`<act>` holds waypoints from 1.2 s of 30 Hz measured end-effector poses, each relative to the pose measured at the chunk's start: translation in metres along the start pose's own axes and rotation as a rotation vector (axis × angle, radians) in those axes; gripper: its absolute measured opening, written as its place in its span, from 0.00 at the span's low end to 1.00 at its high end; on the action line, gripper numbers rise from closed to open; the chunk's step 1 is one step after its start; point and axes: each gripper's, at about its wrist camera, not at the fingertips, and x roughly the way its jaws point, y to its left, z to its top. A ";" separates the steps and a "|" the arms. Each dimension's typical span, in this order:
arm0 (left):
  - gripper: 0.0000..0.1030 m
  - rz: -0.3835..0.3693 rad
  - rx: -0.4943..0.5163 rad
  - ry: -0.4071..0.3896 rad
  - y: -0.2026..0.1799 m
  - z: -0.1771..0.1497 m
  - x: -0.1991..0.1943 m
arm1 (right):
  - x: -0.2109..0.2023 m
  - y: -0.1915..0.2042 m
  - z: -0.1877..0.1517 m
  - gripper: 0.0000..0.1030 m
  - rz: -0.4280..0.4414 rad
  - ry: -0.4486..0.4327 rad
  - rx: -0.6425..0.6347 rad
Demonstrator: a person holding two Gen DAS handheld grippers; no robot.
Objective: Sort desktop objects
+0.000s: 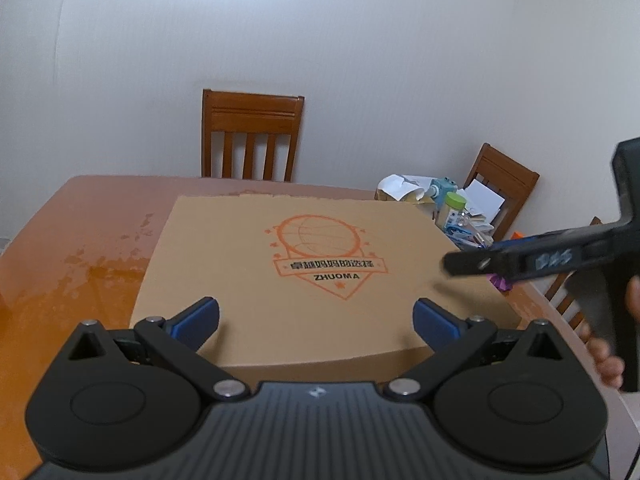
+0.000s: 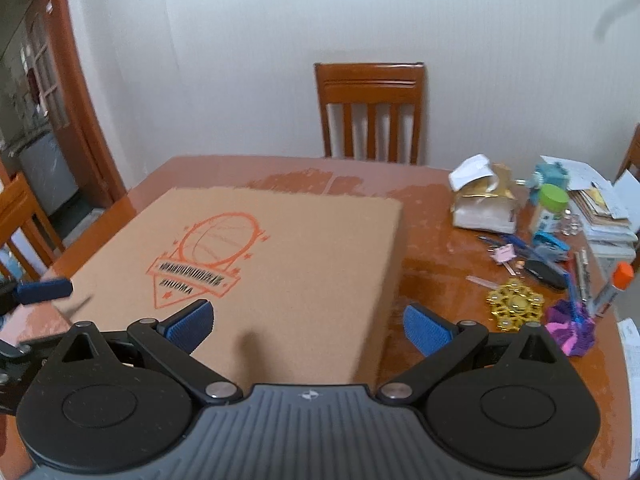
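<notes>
Fingers spread wide on both: your left gripper (image 1: pixel 316 316) and right gripper (image 2: pixel 308 320) hold nothing, blue pads apart, both hovering above the near part of the cardboard box (image 1: pixel 304 264). Your right hand (image 1: pixel 612 356) grips its handle at the box's right edge, tool pointing left across the lid. Box lies flat on the wooden table (image 2: pixel 432 216), near its centre. Bare table along the far edge. Desktop clutter sits right of the box: gold spinner (image 2: pixel 514 306), purple toy (image 2: pixel 572 330), green-lidded bottle (image 2: pixel 550 208), pens, papers. Chair (image 2: pixel 370 112) behind.
</notes>
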 end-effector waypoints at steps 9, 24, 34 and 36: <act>0.99 0.009 0.035 0.001 -0.011 0.003 0.011 | 0.008 -0.008 -0.001 1.00 0.005 0.032 -0.002; 0.99 0.073 0.141 0.053 -0.050 -0.004 0.024 | -0.035 -0.085 -0.037 1.00 -0.026 -0.009 0.234; 0.99 0.145 0.184 0.064 -0.093 0.013 0.034 | -0.072 -0.144 -0.072 1.00 0.011 -0.080 0.437; 0.99 0.149 0.191 0.083 -0.100 0.012 0.041 | -0.076 -0.150 -0.075 1.00 0.025 -0.091 0.456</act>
